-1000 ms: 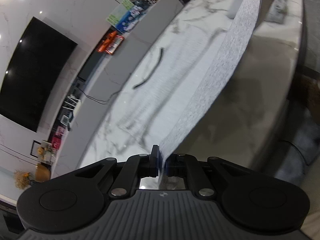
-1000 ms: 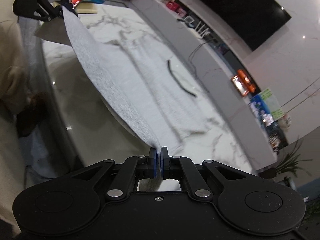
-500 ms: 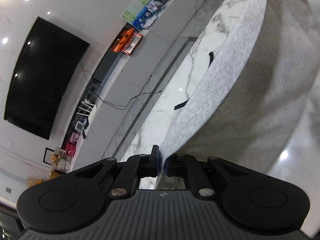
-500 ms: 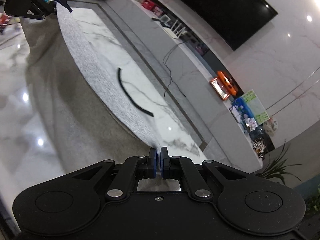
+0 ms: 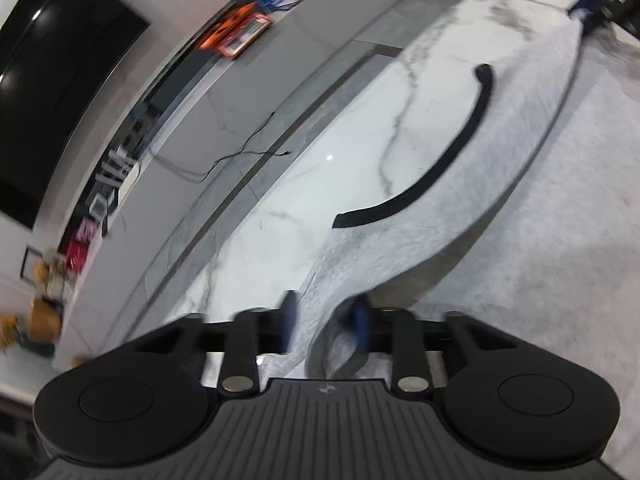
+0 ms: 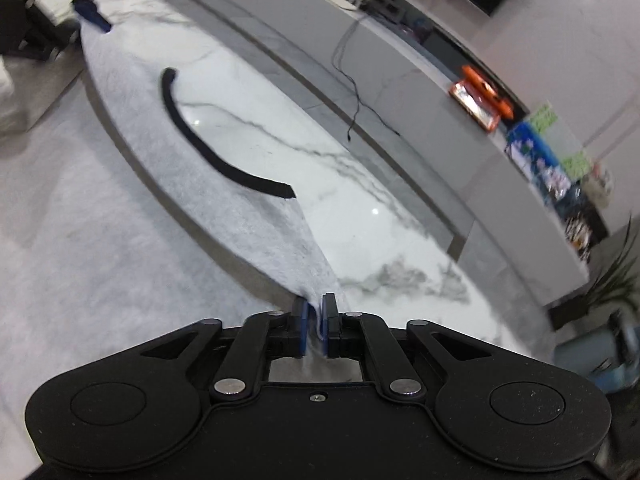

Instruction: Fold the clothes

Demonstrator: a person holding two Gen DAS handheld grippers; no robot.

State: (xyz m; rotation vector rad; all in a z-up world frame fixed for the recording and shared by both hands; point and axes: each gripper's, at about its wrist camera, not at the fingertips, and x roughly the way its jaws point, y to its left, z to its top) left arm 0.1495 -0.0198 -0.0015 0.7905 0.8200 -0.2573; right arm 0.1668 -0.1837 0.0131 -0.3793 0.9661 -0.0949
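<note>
Garment: a light grey heathered top (image 5: pixel 460 216) with a black neckline band (image 5: pixel 440 168) is lying on the white marble tabletop (image 5: pixel 320 168); one layer is folded over onto the layer beneath, its folded edge running as a long curve across both wrist views.

Neckline: the black band (image 6: pixel 208 152) is curving along the garment's far edge, facing the bare marble (image 6: pixel 360 200).

Left gripper (image 5: pixel 326 326): its jaws have just been opening and are standing well apart; a corner of the grey fabric is lying loosely between them, touching at most one blue pad, so the cloth is released rather than clamped. The image here is blurred.

Right gripper (image 6: pixel 316 322): its jaws have just been opening and are standing slightly apart; a thin fabric corner is hanging in the gap, and the pads are not pressing on it.

Background: a long grey cabinet (image 6: pixel 480 152) is running behind the table, bearing an orange box (image 6: pixel 480 100).
</note>
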